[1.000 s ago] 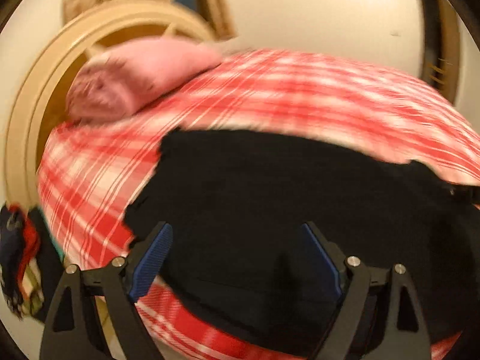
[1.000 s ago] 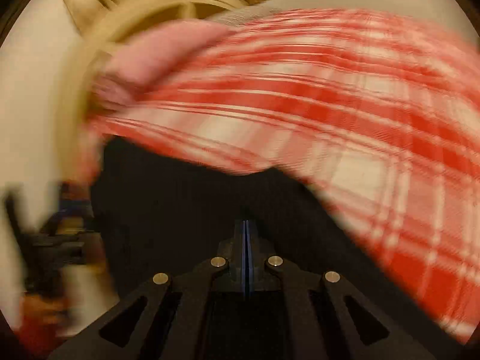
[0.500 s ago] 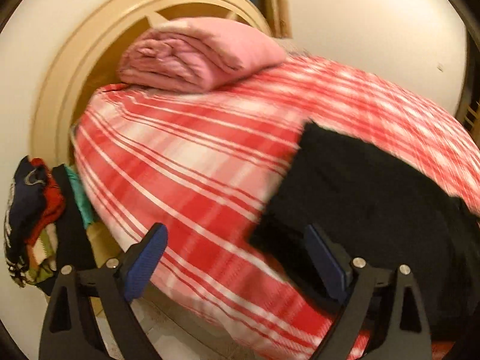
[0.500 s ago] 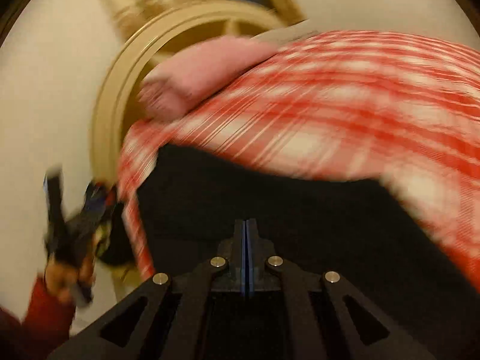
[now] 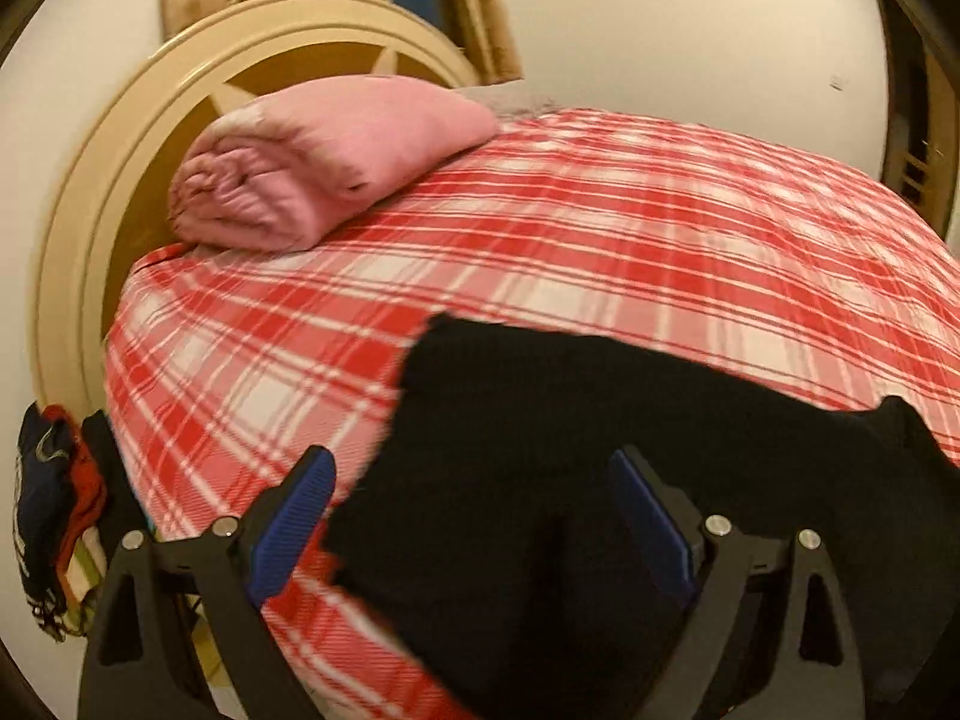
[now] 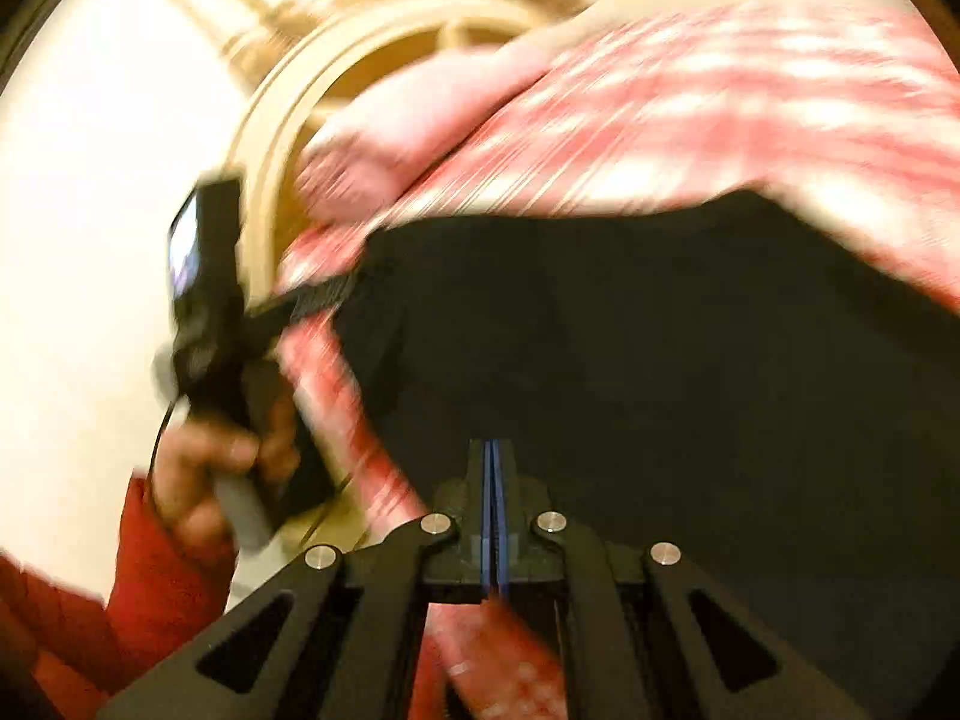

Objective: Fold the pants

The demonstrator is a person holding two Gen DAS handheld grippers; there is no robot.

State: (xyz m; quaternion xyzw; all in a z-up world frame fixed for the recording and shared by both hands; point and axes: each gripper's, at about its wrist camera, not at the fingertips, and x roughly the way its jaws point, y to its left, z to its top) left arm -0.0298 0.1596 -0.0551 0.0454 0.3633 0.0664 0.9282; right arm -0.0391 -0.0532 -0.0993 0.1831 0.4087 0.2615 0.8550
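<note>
The black pants [image 5: 600, 450] lie on the red plaid bed [image 5: 540, 252] near its front edge. My left gripper [image 5: 474, 510] is open, its blue pads on either side of the pants' left edge, just above the cloth. In the right wrist view the pants [image 6: 660, 330] fill the middle. My right gripper [image 6: 493, 498] has its pads pressed together; whether cloth is pinched between them does not show. That view is blurred. The left gripper [image 6: 312, 300] also shows there at the pants' left edge, held by a hand in a red sleeve.
A folded pink blanket [image 5: 324, 162] lies at the head of the bed against a round beige headboard [image 5: 78, 228]. A heap of coloured clothes [image 5: 48, 528] hangs at the bed's left side. Curtains and a white wall stand behind.
My left gripper has swung back to the right over the pants' left edge. My right gripper has kept moving, shut, and the left gripper now appears closer in its view.
</note>
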